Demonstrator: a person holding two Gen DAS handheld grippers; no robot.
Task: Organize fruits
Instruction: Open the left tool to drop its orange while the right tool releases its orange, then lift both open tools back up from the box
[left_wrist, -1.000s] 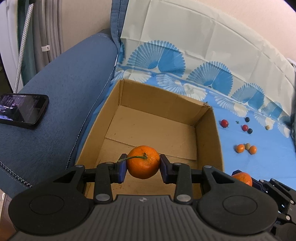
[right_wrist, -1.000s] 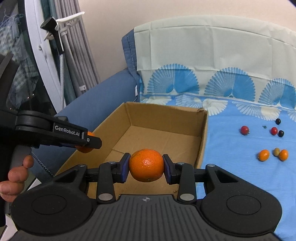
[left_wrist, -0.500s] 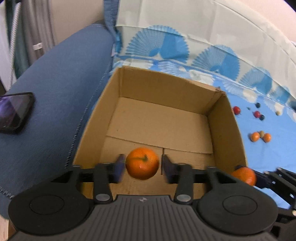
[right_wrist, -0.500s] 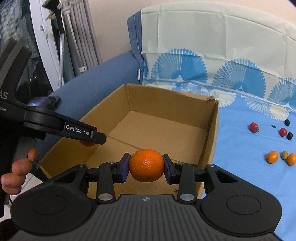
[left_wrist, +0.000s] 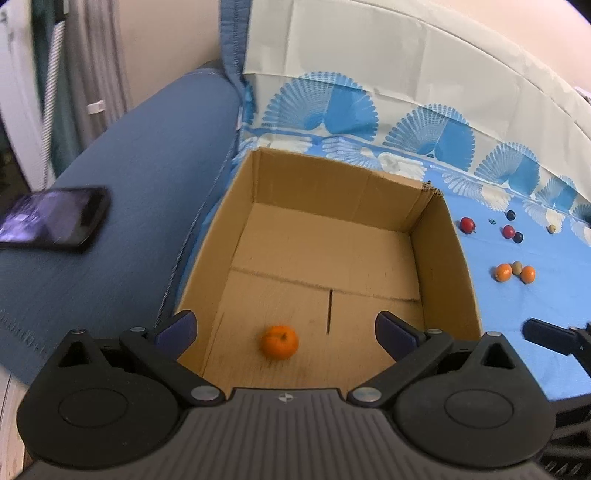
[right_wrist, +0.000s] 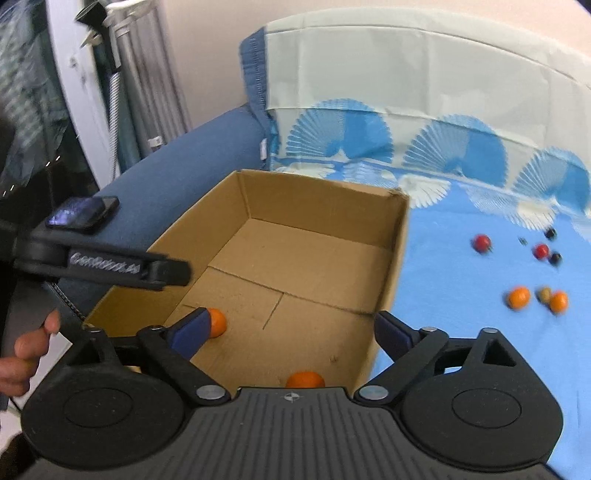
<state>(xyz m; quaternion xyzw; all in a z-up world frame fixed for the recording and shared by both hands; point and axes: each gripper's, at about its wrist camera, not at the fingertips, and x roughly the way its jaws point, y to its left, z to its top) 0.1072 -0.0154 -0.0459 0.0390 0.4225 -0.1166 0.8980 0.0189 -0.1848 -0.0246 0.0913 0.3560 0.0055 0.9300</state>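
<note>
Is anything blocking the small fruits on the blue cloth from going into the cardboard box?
Only the cardboard box wall on that side stands between it and the small fruits; they must go over it. The blue cloth between is bare.

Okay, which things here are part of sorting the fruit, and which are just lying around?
Part of the job:
- cardboard box
- two tangerines in the box
- small orange fruits, red fruits and dark berries on the blue cloth
- left gripper and right gripper, both open

Just lying about:
- phone on the sofa arm
</note>
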